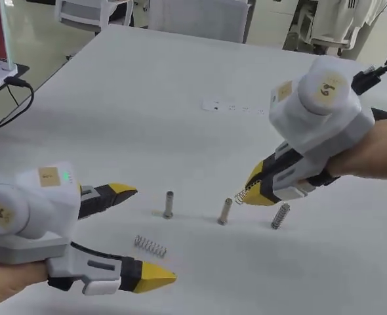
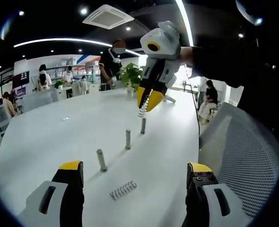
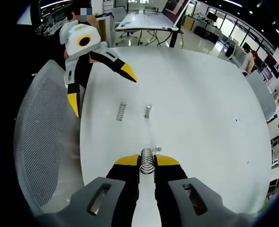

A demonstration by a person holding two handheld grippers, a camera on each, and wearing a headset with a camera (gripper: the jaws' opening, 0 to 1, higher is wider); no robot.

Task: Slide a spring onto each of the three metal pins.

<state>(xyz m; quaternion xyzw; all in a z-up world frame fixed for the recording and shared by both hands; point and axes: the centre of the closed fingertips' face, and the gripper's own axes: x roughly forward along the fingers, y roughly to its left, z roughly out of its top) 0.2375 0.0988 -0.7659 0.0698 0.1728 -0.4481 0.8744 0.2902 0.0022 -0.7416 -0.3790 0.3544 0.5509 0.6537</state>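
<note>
While my left tongs [image 1: 154,234] are spread wide apart over the bench [image 1: 147,118], a loose spring [image 1: 149,246] lies flat between their tips. Next stands the first pin [image 1: 168,205], bare, then the second pin [image 1: 225,211], bare too. Just above it my right tongs [image 1: 254,190] are clamped on a held spring [image 1: 244,193]. Farthest right, the third pin [image 1: 285,207] already wears a fitted spring [image 1: 280,218]

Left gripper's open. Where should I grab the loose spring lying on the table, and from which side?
I'd grip the loose spring near one end, across its coils, the left gripper coming down from above with its fingers on either long side. It lies flat on the table, and this leaves the far end free for a pin.
</note>
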